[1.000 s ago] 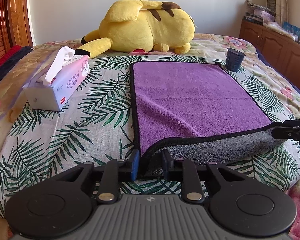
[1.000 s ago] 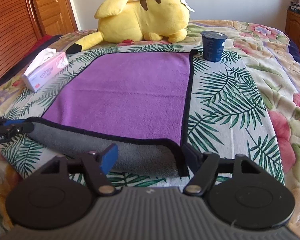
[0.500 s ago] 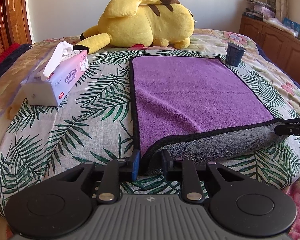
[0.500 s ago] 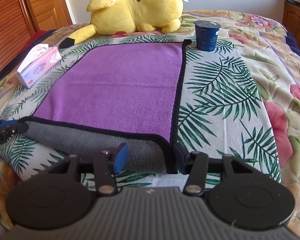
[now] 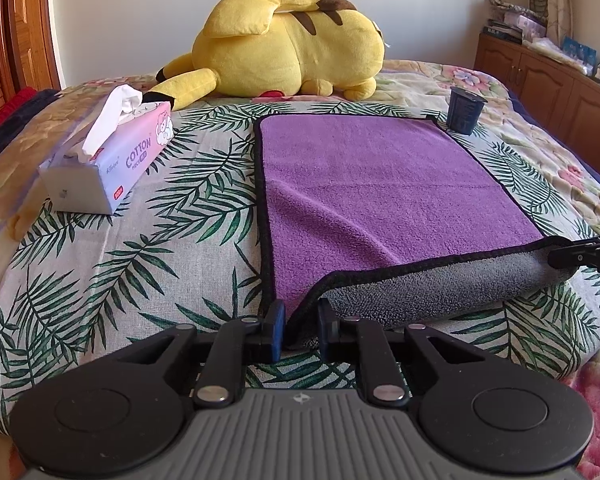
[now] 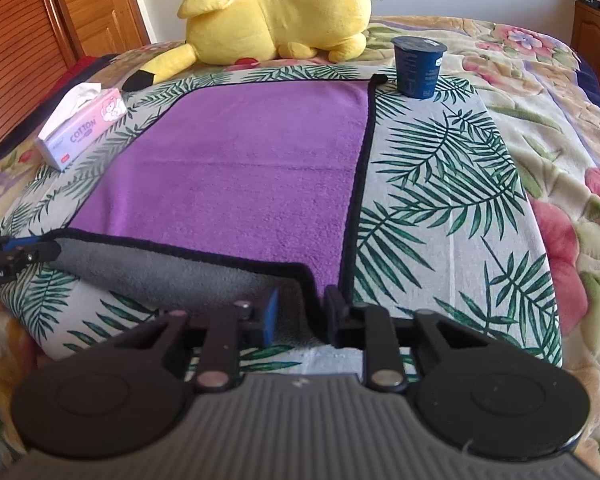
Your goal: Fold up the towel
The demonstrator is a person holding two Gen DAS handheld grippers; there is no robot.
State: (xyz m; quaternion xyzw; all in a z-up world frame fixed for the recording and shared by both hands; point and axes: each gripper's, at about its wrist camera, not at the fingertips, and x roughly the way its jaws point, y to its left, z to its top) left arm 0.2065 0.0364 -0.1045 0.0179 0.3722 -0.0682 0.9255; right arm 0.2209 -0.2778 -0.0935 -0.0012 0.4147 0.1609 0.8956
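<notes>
Left wrist view: left tool (image 5: 299, 330) pinches the purple towel (image 5: 364, 184)'s near-left corner; right tool (image 6: 298, 316) clamps the near-right one. Towel's flat on the bed (image 5: 148, 264), near edge lifted. I'd carry both corners level to the far edge, short of the cup (image 6: 419, 66).

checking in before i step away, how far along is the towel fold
Early. Done: the towel lies spread purple side up, and each near corner is gripped, one in the left gripper, one in the right gripper. In hand: the near edge is lifted and curled over, grey underside showing. Left: carry that edge to the far edge by the cup, lay it flat, then any further folds.
</notes>
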